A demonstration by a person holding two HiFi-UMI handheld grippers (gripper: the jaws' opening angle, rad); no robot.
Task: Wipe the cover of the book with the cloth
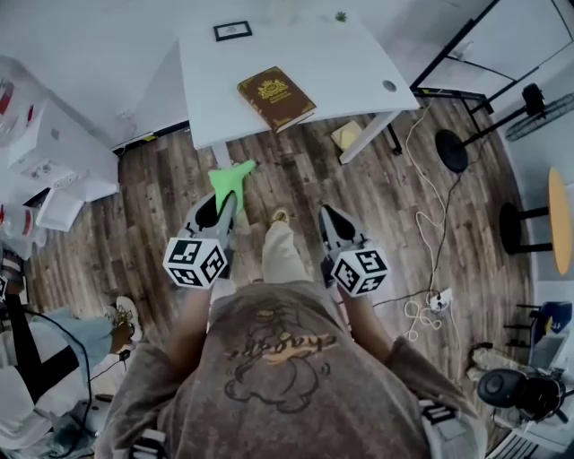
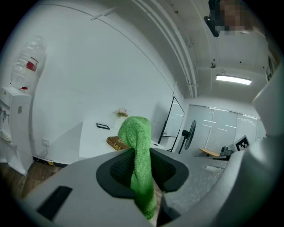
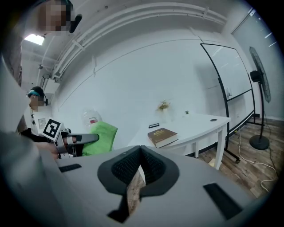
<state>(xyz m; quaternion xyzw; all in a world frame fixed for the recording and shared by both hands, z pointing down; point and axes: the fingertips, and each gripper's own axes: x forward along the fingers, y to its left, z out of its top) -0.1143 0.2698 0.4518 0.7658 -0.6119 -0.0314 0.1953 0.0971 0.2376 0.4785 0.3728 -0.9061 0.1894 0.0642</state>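
A brown book (image 1: 276, 97) with gold print lies flat near the front edge of the white table (image 1: 341, 67), ahead of both grippers. My left gripper (image 1: 229, 199) hangs over the wooden floor short of the table, shut on a green cloth (image 1: 230, 177) that sticks out past its tips. In the left gripper view the cloth (image 2: 139, 155) stands pinched between the jaws, with the book (image 2: 116, 142) behind it. My right gripper (image 1: 327, 213) is level with the left, shut and holding nothing. The right gripper view shows the book (image 3: 163, 136) and the cloth (image 3: 100, 138).
A small picture frame (image 1: 232, 30) and a tiny plant (image 1: 341, 16) sit at the table's far edge. A pale box (image 1: 346, 134) lies under the table. Cables (image 1: 430, 224), a fan stand (image 1: 451, 151) and a whiteboard frame (image 1: 466, 45) are to the right. White units (image 1: 54, 152) line the left.
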